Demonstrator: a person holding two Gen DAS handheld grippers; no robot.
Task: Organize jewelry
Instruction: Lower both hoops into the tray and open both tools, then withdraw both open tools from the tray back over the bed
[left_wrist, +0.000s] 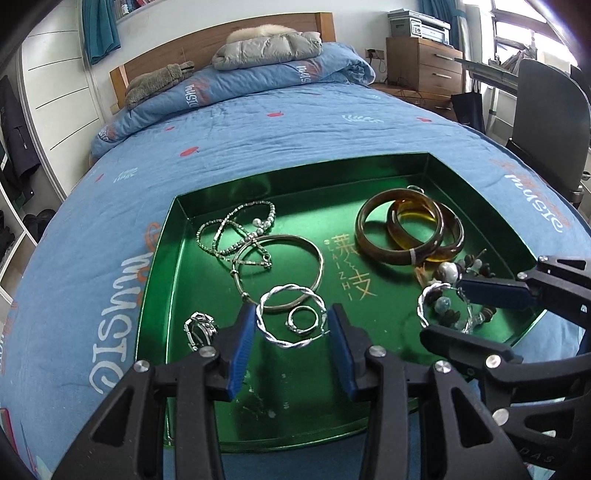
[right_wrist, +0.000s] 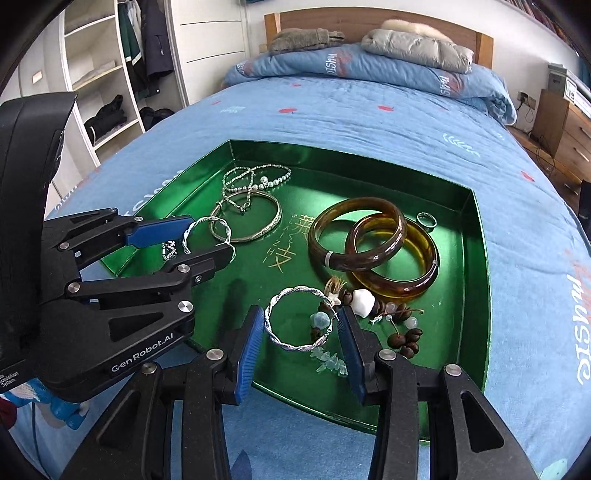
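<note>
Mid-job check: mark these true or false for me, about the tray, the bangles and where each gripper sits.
1. The green tray sits on a wooden desk. False: it sits on the blue bedspread.
2. Three amber-brown bangles overlap in the tray. True.
3. The left gripper straddles a twisted silver bangle. True.
4. The right gripper straddles the pearl chain. False: it straddles a second twisted bangle.

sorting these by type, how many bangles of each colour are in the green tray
brown or amber bangles: 3
twisted silver bangles: 2
plain silver bangle: 1
total: 6
</note>
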